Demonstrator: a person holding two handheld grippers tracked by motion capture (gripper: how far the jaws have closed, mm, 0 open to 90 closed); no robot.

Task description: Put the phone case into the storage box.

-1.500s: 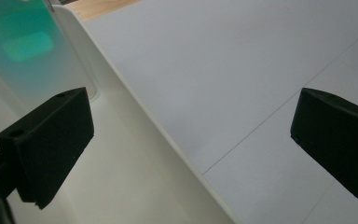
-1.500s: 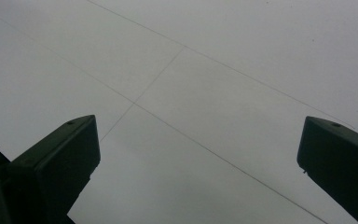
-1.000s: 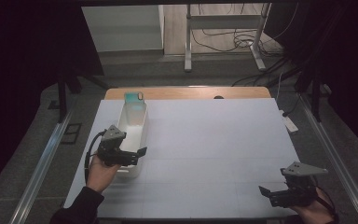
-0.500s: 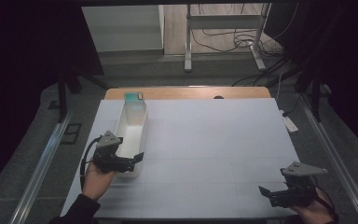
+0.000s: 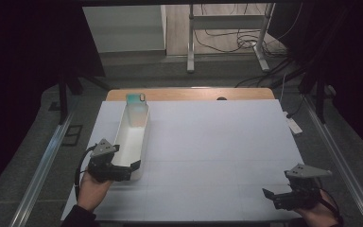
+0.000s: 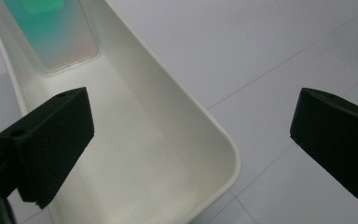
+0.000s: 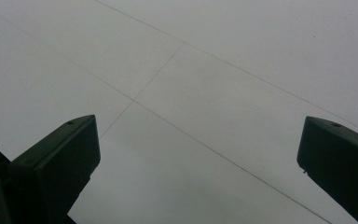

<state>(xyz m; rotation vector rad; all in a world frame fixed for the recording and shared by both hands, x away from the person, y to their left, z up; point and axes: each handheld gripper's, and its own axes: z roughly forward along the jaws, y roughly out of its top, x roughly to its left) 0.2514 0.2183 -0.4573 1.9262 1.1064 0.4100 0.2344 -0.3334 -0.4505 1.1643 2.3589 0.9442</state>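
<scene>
A long white tray lies along the left side of the white table. At the tray's far end stands a translucent container with a teal top. My left gripper is open at the tray's near end. In the left gripper view the left gripper straddles the tray's right wall: one jaw is over the inside, the other over the table, and the teal container sits beyond. My right gripper is open low over the table's near right corner, and the right gripper holds nothing.
A strip of wooden tabletop shows past the white cover. Metal rails run along both sides of the table. A stand with cables is on the floor behind it, and a small white item lies off the right edge.
My left gripper has drawn back toward the person along the tray, from about its middle to its near end. The right gripper has stayed put.
</scene>
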